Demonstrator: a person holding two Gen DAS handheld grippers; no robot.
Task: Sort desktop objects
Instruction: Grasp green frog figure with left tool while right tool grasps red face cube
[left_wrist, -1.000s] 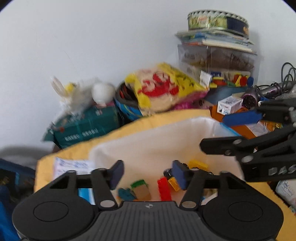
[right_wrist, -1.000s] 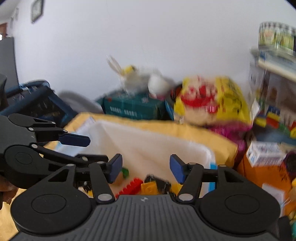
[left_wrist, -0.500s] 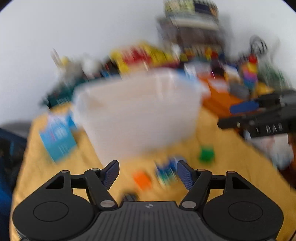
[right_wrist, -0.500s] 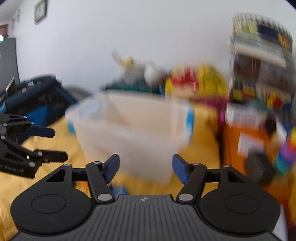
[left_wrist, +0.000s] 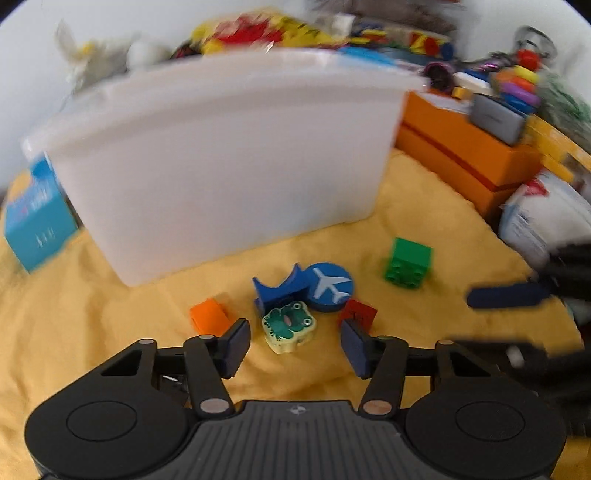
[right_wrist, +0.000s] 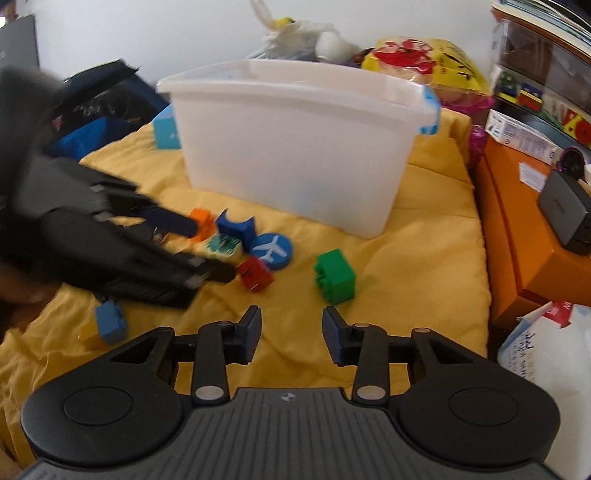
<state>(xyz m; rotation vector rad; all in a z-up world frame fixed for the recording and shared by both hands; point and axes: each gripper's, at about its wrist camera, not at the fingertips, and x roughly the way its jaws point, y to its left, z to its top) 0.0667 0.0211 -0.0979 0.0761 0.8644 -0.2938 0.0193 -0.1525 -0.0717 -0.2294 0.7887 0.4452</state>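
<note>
On the yellow cloth (left_wrist: 110, 350), the left gripper (left_wrist: 293, 345), jaws closing, nothing pinched, frames the frog block (left_wrist: 289, 325). It looks light, rigid; grip its flat sides. The right gripper (right_wrist: 291, 334), closing empty, nears the green brick (right_wrist: 335, 277).

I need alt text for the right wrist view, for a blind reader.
The right gripper, jaws closing on nothing, points at a green brick on a yellow cloth. The left gripper reaches small toys beside a white bin.

No lettering can be read. The blue disc (left_wrist: 330, 287) bears a white aeroplane sign. Print on the teal box (left_wrist: 37, 218) is blurred.
</note>
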